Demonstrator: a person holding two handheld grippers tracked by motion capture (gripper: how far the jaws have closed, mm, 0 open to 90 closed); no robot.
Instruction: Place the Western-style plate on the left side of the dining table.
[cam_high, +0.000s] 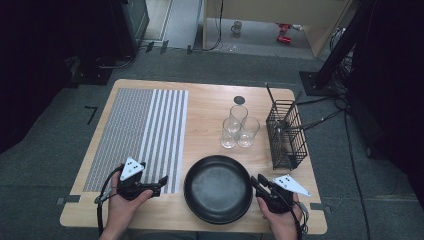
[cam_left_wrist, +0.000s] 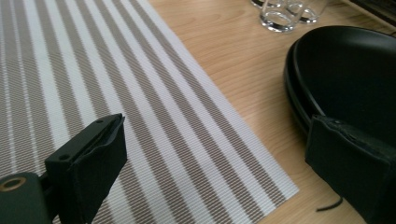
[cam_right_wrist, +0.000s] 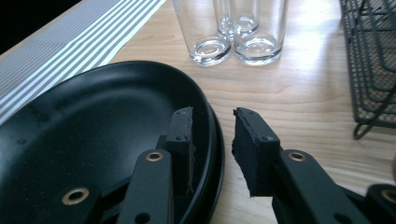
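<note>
On the wooden table (cam_high: 210, 107), the right claw (cam_right_wrist: 212, 140) straddles the black plate's (cam_high: 218, 188) rim, part-open; the left claw (cam_high: 162, 181) gapes empty.

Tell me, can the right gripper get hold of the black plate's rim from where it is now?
Probably yes. The right gripper already straddles the near rim of the black plate, one jaw over the dish and one outside, with a gap showing. Nothing lies in between.
</note>
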